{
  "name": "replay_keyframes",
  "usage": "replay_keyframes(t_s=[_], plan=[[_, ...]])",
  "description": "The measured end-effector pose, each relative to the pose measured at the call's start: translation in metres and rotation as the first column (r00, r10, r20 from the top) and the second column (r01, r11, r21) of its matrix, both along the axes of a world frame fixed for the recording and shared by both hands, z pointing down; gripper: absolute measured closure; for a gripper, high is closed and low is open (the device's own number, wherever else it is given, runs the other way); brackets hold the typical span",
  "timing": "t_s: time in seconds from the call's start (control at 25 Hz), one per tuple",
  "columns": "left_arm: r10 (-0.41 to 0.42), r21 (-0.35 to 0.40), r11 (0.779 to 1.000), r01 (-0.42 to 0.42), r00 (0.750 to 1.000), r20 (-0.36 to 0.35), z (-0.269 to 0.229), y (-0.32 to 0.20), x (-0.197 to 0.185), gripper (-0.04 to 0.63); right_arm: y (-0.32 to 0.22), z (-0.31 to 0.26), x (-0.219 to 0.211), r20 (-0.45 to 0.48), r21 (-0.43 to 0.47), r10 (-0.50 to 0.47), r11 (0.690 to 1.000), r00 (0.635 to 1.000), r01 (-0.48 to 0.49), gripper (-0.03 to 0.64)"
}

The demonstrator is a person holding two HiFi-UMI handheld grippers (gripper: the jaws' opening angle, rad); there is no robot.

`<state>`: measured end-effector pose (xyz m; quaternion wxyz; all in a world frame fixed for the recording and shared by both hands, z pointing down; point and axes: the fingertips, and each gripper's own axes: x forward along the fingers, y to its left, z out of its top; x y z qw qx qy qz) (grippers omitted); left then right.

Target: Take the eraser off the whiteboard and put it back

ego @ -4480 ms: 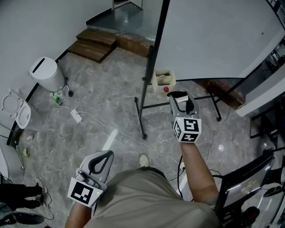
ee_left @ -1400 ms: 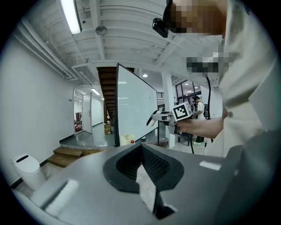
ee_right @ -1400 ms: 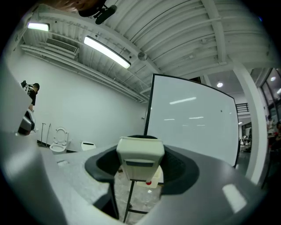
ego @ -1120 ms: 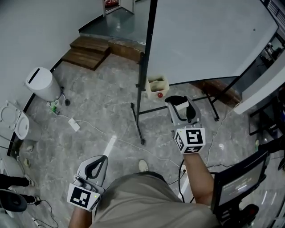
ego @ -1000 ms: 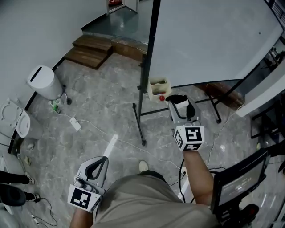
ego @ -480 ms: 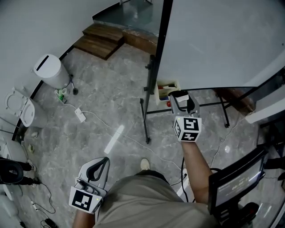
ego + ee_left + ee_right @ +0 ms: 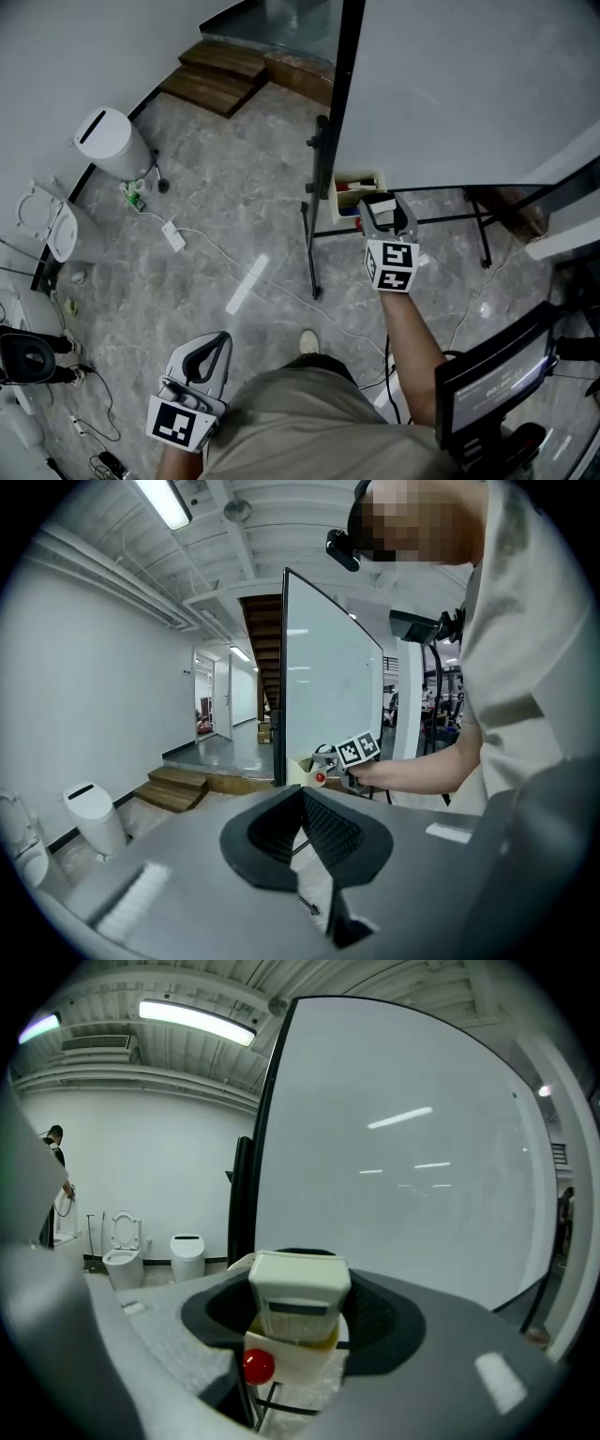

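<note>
- right gripper (image 7: pixel 380 206) is clamped on the eraser (image 7: pixel 298 1299), with a pad on each side.
- The eraser is off the whiteboard (image 7: pixel 469 84), just in front of its lower left corner and above the cream tray (image 7: pixel 292 1361).
- left gripper (image 7: pixel 302 797) has its jaws together and empty, held low by the person's hip.
- Step, by my read: the return leg.
- Next: seat the eraser on the board face or in the tray (can't tell which is home), then release.

Whiteboard (image 7: pixel 469 84) smooth, glossy; floor (image 7: pixel 234 225) polished grey stone; steps (image 7: pixel 223 81) wood; eraser (image 7: pixel 298 1290) matt cream plastic.
</note>
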<state>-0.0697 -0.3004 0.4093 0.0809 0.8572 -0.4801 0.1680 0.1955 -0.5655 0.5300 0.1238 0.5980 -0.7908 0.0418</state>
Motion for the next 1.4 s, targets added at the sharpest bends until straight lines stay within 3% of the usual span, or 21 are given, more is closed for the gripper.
replay_keyframes(t_s=[0.96, 1.08, 1.4], plan=[[-0.001, 0.006, 1.0, 0.001, 1.0, 0.0, -0.01, -0.007, -0.012, 0.588, -0.008, 0.014, -0.001, -0.039, 0.0, 0.007, 1.0, 0.999, -0.007, 0.333], [0.009, -0.018, 1.0, -0.009, 1.0, -0.004, -0.004, 0.006, -0.02, 0.588, -0.002, 0.005, -0.004, -0.055, 0.021, 0.02, 1.0, 0.998, -0.019, 0.321], [0.052, 0.033, 0.998, -0.051, 0.998, -0.025, -0.009, 0.033, -0.044, 0.588, 0.042, -0.042, -0.014, -0.102, 0.112, 0.06, 0.993, 0.993, -0.048, 0.321]])
